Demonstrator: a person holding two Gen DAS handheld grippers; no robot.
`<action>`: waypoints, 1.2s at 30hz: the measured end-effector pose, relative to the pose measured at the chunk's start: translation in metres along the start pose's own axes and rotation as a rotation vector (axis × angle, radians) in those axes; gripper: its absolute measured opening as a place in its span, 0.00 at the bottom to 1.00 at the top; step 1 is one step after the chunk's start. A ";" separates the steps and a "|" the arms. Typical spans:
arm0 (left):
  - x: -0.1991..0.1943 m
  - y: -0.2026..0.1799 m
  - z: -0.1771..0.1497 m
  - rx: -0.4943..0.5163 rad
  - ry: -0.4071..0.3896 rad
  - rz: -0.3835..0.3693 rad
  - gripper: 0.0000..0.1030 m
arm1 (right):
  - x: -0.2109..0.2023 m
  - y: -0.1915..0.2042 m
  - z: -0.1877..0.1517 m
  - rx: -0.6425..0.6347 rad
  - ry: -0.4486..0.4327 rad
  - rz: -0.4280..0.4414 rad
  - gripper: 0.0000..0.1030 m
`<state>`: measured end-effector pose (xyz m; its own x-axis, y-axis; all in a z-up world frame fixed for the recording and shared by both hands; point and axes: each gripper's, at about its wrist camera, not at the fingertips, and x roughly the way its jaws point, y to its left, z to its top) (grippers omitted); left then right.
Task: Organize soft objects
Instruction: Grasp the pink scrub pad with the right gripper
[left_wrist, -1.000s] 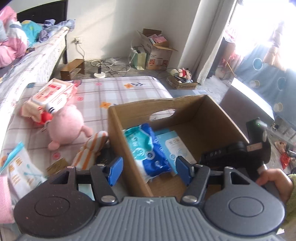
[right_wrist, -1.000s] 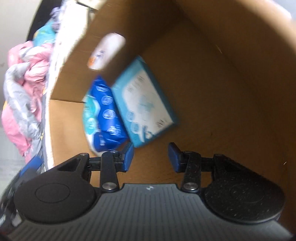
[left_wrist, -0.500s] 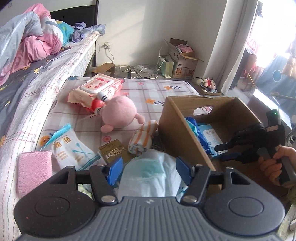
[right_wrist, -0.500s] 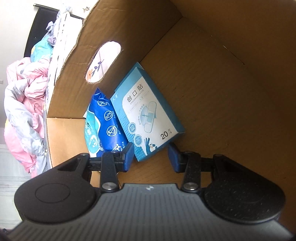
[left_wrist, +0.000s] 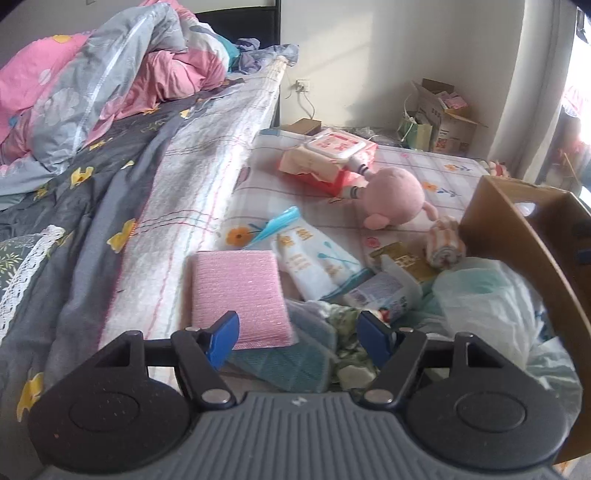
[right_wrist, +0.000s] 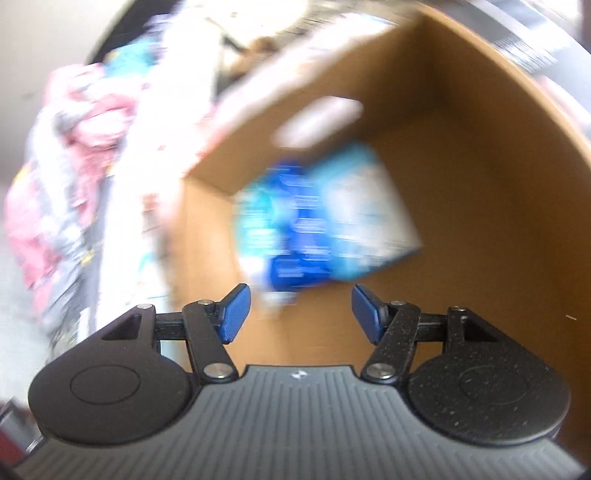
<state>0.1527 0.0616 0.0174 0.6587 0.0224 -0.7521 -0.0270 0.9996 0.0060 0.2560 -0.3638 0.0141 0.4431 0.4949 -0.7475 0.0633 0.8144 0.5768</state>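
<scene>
My left gripper (left_wrist: 298, 332) is open and empty above a pile on the low mattress: a pink sponge pad (left_wrist: 238, 295), a teal cloth (left_wrist: 288, 363), a white cotton-swab pack (left_wrist: 314, 258), a pale plastic bag (left_wrist: 487, 299), a rolled striped towel (left_wrist: 445, 243), a pink plush toy (left_wrist: 395, 197) and a wet-wipes pack (left_wrist: 328, 158). The cardboard box (left_wrist: 517, 229) stands at the right. My right gripper (right_wrist: 299, 308) is open and empty inside the box (right_wrist: 480, 166), facing a blue pack (right_wrist: 288, 240) and a light blue carton (right_wrist: 365, 206), both blurred.
A bed with a grey flowered cover (left_wrist: 74, 192) and a pink quilt (left_wrist: 110, 66) rises on the left. Cardboard boxes (left_wrist: 443, 118) and cables stand on the floor by the far wall. A curtain (left_wrist: 535, 92) hangs at the right.
My left gripper swung left, away from the box and over the pile by the pink pad. My right gripper pulled back inside the box and opened wider; its view is now blurred.
</scene>
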 end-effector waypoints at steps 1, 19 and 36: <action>0.001 0.005 -0.001 0.001 0.003 0.005 0.73 | 0.005 0.022 -0.001 -0.040 0.007 0.043 0.59; 0.063 0.056 0.008 -0.028 0.066 -0.030 0.81 | 0.253 0.244 -0.052 -0.289 0.384 0.201 0.50; 0.077 0.056 0.018 -0.094 0.109 -0.055 0.80 | 0.286 0.247 -0.058 -0.240 0.399 0.243 0.49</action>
<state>0.2151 0.1194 -0.0282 0.5761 -0.0394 -0.8165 -0.0669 0.9932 -0.0951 0.3469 -0.0037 -0.0766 0.0419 0.7169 -0.6960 -0.2259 0.6853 0.6923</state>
